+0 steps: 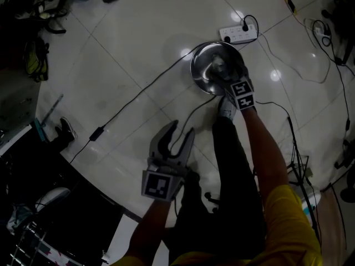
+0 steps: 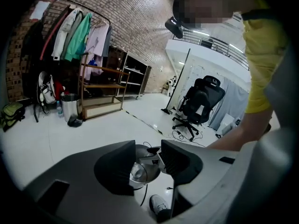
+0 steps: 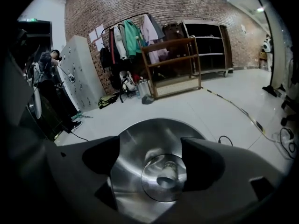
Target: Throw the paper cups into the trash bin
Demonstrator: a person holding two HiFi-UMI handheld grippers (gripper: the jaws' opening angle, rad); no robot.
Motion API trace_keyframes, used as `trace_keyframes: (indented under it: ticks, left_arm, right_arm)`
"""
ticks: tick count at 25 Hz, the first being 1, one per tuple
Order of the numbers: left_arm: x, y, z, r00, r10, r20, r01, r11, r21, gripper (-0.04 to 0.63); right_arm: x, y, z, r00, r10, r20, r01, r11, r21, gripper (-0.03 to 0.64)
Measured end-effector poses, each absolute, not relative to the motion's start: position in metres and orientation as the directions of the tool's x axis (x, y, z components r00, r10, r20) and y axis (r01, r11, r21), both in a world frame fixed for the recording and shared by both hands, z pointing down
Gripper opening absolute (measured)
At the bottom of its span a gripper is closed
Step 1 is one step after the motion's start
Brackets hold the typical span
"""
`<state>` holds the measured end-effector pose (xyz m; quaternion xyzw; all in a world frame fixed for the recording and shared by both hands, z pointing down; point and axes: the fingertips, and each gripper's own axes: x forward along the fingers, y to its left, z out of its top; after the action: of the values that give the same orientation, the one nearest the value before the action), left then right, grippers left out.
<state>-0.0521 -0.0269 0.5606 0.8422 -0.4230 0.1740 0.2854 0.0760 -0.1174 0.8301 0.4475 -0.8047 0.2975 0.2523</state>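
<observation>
Trash bin, shiny steel, on floor ahead of us. Our left gripper left of it, jaws closed together, empty. Our right gripper over bin mouth, jaws opening, nothing between.

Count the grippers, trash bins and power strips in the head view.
trash bin: 1
power strip: 1
grippers: 2 (left gripper shut and empty; right gripper with jaws opening above the trash bin, nothing held between them)
Total: 4
</observation>
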Motion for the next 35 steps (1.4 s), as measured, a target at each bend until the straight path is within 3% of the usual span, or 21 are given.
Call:
trace_keyframes:
  ticks: [7, 11, 21, 24, 26, 27, 35]
  left_arm:
    - [-0.050, -0.015, 0.568, 0.573, -0.597, 0.562, -0.814, -0.494, 0.306, 0.173]
    - [-0.036, -0.029, 0.616, 0.533, -0.564, 0.631, -0.832, -0.486, 0.268, 0.173]
    - [-0.001, -0.059, 0.707, 0.530, -0.521, 0.669, -0.828, -0.487, 0.277, 0.173]
    - [0.001, -0.054, 0.710, 0.539, -0.510, 0.671, -0.820, -0.500, 0.279, 0.173]
    - [0.003, -0.053, 0.712, 0.537, -0.507, 0.674, -0.821, -0.499, 0.279, 0.173]
    - [0.003, -0.054, 0.713, 0.538, -0.506, 0.674, -0.820, -0.499, 0.280, 0.174]
    - [0.004, -0.053, 0.712, 0.533, -0.489, 0.690, -0.824, -0.485, 0.292, 0.173]
  right_arm:
    - [0.082, -0.108, 0.828, -0.458, -0.570, 0.682, -0.875, 0.423, -0.234, 0.425]
    - [0.087, -0.104, 0.828, -0.444, -0.576, 0.687, -0.883, 0.410, -0.227, 0.425]
    - [0.076, -0.090, 0.818, -0.478, -0.566, 0.671, -0.867, 0.426, -0.259, 0.409]
    - [0.083, -0.086, 0.813, -0.460, -0.583, 0.669, -0.880, 0.398, -0.258, 0.356]
    - [0.087, -0.083, 0.810, -0.447, -0.589, 0.673, -0.886, 0.393, -0.246, 0.185]
    - [0.088, -0.081, 0.810, -0.443, -0.589, 0.676, -0.888, 0.392, -0.240, 0.157]
    - [0.096, -0.078, 0.806, -0.406, -0.593, 0.695, -0.905, 0.367, -0.215, 0.135]
